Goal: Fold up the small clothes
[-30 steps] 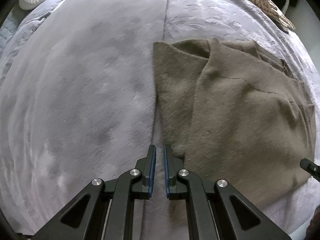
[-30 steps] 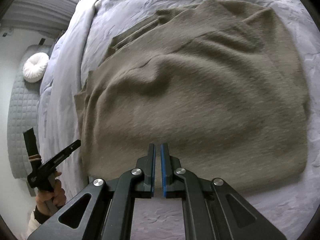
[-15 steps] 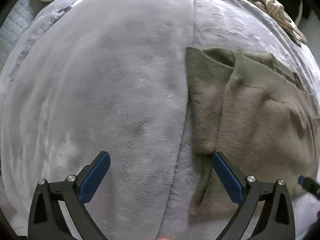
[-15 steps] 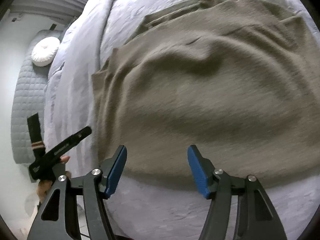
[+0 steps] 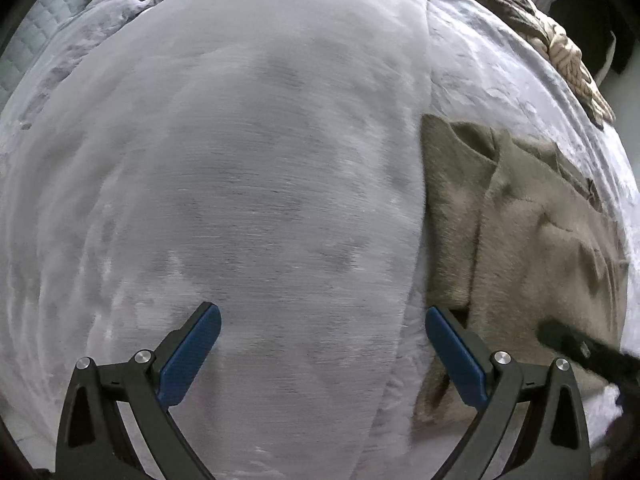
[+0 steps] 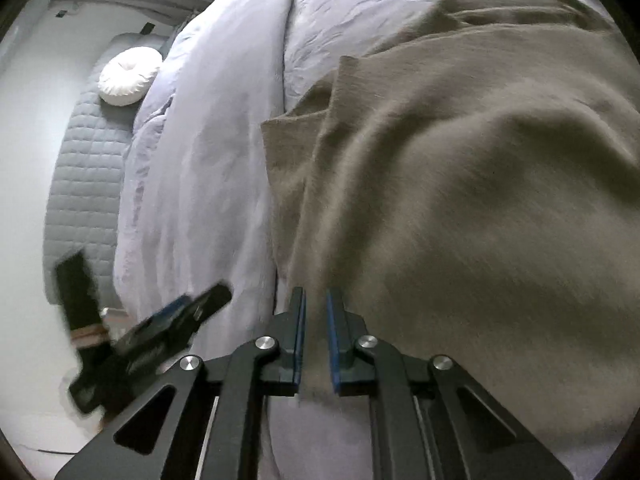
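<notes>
A taupe knit garment (image 6: pixel 460 200), probably a sweater already folded in part, lies flat on a bed covered by a pale grey duvet (image 5: pixel 240 160). In the right wrist view it fills the centre and right of the frame; in the left wrist view it sits along the right edge. The right gripper (image 6: pixel 316 336) is at the bottom centre of its frame, at the garment's near left corner, its jaws closing with a fold of the fabric edge between the blue pads, though whether the pads already pinch it cannot be told. The left gripper (image 5: pixel 320 352) hangs over bare duvet with its jaws spread wide and nothing between them, the garment's left edge just beside its right-hand finger. The cloth looks soft, light and floppy, likely to sag and drag on the duvet, so a corner or doubled edge seems the best hold. Its long axis appears to run from the bottom of each frame toward the top, with an overlapping flap along the left side. A round white cushion (image 6: pixel 128 76) sits at the upper left.
</notes>
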